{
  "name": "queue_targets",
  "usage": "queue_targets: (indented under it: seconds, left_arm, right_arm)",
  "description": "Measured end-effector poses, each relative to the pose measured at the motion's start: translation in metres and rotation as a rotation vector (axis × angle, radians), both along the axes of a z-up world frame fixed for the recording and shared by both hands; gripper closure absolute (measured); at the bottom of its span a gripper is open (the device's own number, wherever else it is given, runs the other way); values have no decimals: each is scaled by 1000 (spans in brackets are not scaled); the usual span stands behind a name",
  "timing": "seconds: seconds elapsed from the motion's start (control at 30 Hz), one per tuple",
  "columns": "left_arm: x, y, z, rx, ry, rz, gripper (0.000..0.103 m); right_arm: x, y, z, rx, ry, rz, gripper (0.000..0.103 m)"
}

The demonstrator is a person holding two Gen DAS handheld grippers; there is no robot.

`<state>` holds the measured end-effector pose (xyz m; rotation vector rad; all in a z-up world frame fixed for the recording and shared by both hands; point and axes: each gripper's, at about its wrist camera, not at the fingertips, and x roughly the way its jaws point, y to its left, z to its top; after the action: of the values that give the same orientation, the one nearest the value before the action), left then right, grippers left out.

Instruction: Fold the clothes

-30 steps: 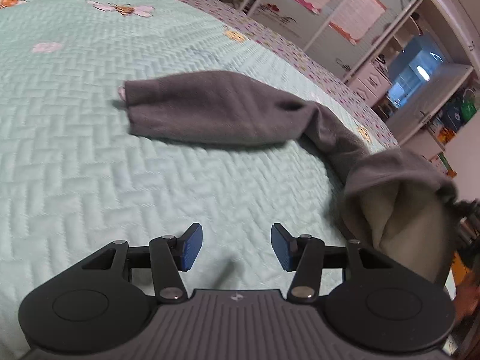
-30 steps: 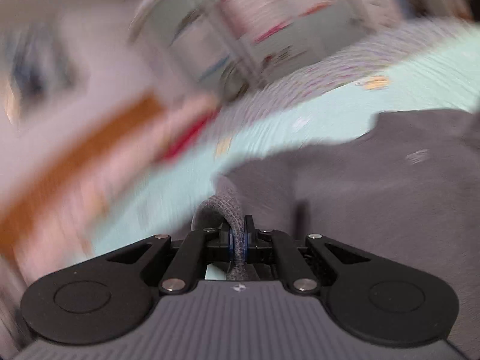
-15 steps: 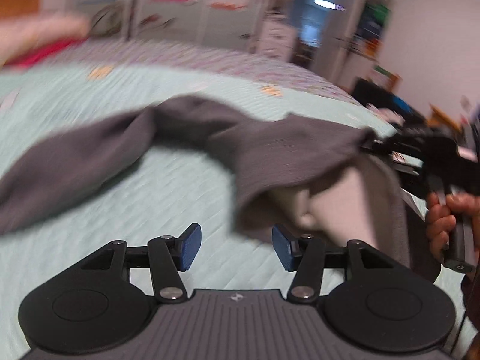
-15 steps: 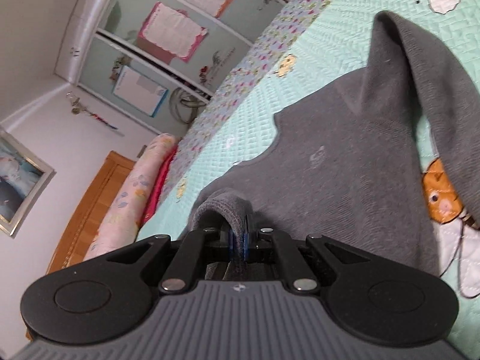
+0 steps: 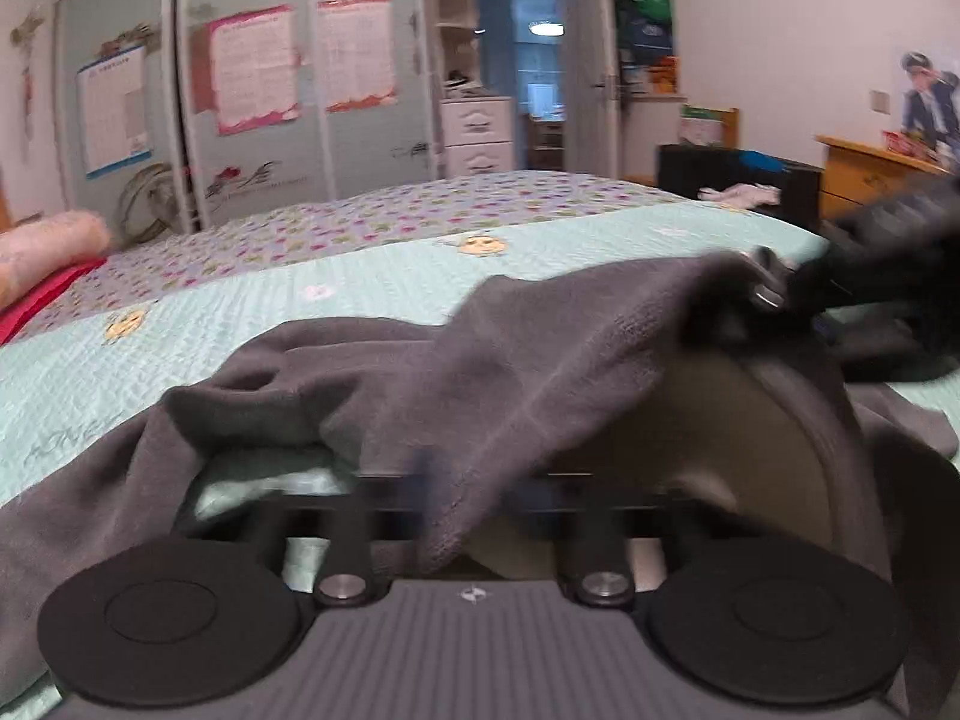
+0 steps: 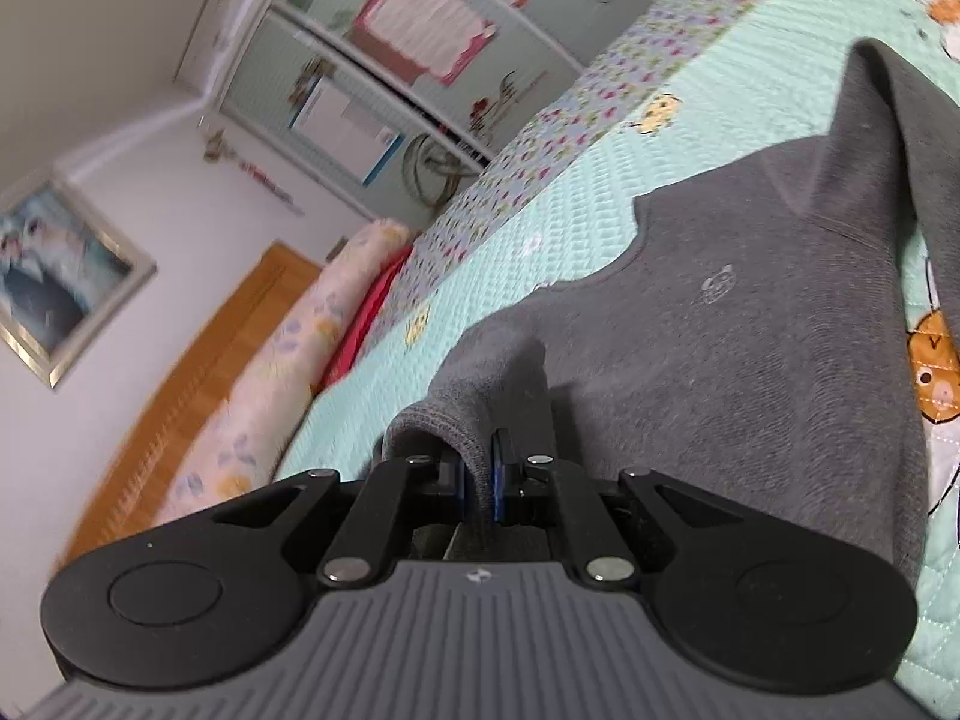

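Observation:
A grey sweater [image 5: 540,372] lies partly lifted over the mint quilted bed [image 5: 360,300]. Its hem hangs down between the blurred fingers of my left gripper [image 5: 468,480], which smear into a dark band, so their gap is unclear. In the left wrist view my right gripper [image 5: 780,294] holds a raised edge of the cloth at the right. In the right wrist view the right gripper [image 6: 478,480] is shut on a thick fold of the sweater [image 6: 750,348], whose body spreads flat across the bed [image 6: 570,204], one sleeve running off to the upper right.
A pink pillow [image 6: 270,396] and a wooden headboard [image 6: 198,354] line one end of the bed. A mirrored wardrobe [image 5: 252,90] stands behind the bed. A black box [image 5: 738,180] and a wooden dresser [image 5: 870,174] stand past the bed's right edge.
My left gripper has swung in close to the sweater, and the hem now hangs between its fingers, which were clearly open before. The right gripper stays shut on the same fold.

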<state>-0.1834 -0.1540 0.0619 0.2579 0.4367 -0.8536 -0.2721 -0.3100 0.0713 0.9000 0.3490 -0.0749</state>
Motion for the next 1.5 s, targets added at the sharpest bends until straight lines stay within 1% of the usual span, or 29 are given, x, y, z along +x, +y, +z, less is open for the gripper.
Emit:
queue_targets:
  seconds: [0.03, 0.07, 0.1, 0.13, 0.2, 0.27, 0.3, 0.33, 0.37, 0.43, 0.53, 0.6, 0.67, 0.7, 0.87, 1.0, 1.07, 1.1, 1.13, 1.2, 1.23, 1.33, 1.37, 1.4, 1.43, 1.47, 1.5]
  left_arm:
    - [5, 8, 4, -24, 17, 32, 100]
    - [6, 22, 13, -68, 23, 67, 100]
    - [8, 36, 22, -111, 29, 101, 100]
    - [9, 52, 31, -159, 48, 132, 100]
    - [10, 97, 54, -273, 132, 184, 100]
    - [7, 143, 71, -376, 215, 222, 100]
    - [3, 165, 77, -413, 245, 240, 100]
    - [-3, 181, 81, -422, 250, 262, 100]
    - [-11, 194, 84, -419, 248, 283, 100]
    - [-23, 216, 86, -395, 258, 325, 100]
    - [-36, 230, 72, -334, 347, 367, 100]
    - [-39, 238, 60, -316, 416, 395, 100]
    - [-38, 241, 50, -298, 440, 405, 100]
    - [-38, 240, 47, -278, 435, 419, 100]
    - [-27, 231, 35, -206, 416, 425, 100]
    - [-24, 236, 29, -195, 439, 446, 100]
    - [-28, 238, 29, -190, 434, 447, 100]
    - [-29, 238, 29, -187, 431, 447, 100]
    - [-28, 236, 29, -182, 429, 446, 100]
    - [-28, 234, 29, -173, 424, 446, 100]
    - [-28, 232, 29, -167, 420, 443, 100]
    - [-28, 230, 30, -152, 410, 438, 100]
    - [-28, 230, 31, -149, 410, 435, 99]
    - [-27, 231, 31, -146, 409, 433, 99]
    - [-27, 230, 32, -142, 408, 430, 99]
    - [-26, 230, 33, -139, 406, 426, 99]
    - [-25, 230, 33, -136, 406, 421, 99]
  right_arm:
    - [-1, 6, 1, -20, 4, 13, 81]
    - [-3, 12, 1, -40, 9, 26, 76]
    - [-7, 19, 2, -61, 12, 41, 63]
    - [-12, 26, 3, -83, 16, 55, 52]
    - [-26, 39, 4, -135, 25, 83, 47]
    - [-46, 51, 4, -178, 42, 107, 46]
    - [-57, 55, 4, -193, 51, 105, 46]
    - [-67, 59, 5, -207, 59, 102, 46]
    - [-77, 62, 5, -220, 68, 99, 46]
    - [-100, 61, 3, -211, 72, 74, 46]
    - [-122, 51, 0, -199, 110, -7, 46]
    - [-133, 39, -4, -165, 126, -72, 46]
    - [-140, 26, -9, -136, 153, -141, 45]
    - [-142, 20, -12, -126, 171, -174, 45]
    - [-154, 44, -13, -280, 252, -124, 45]
    - [-164, 62, -14, -403, 317, -82, 45]
    - [-169, 71, -15, -465, 349, -62, 44]
    - [-172, 76, -15, -497, 365, -49, 42]
    - [-168, 85, -17, -554, 378, -7, 36]
    - [-161, 103, -21, -668, 405, 78, 33]
    - [-157, 112, -23, -725, 417, 119, 33]
    - [-139, 132, -31, -885, 412, 173, 33]
    - [-133, 134, -31, -908, 397, 178, 33]
    - [-128, 135, -31, -930, 381, 183, 34]
    - [-123, 133, -29, -912, 360, 193, 45]
    - [-119, 127, -25, -854, 347, 211, 56]
    - [-116, 115, -19, -759, 326, 218, 75]
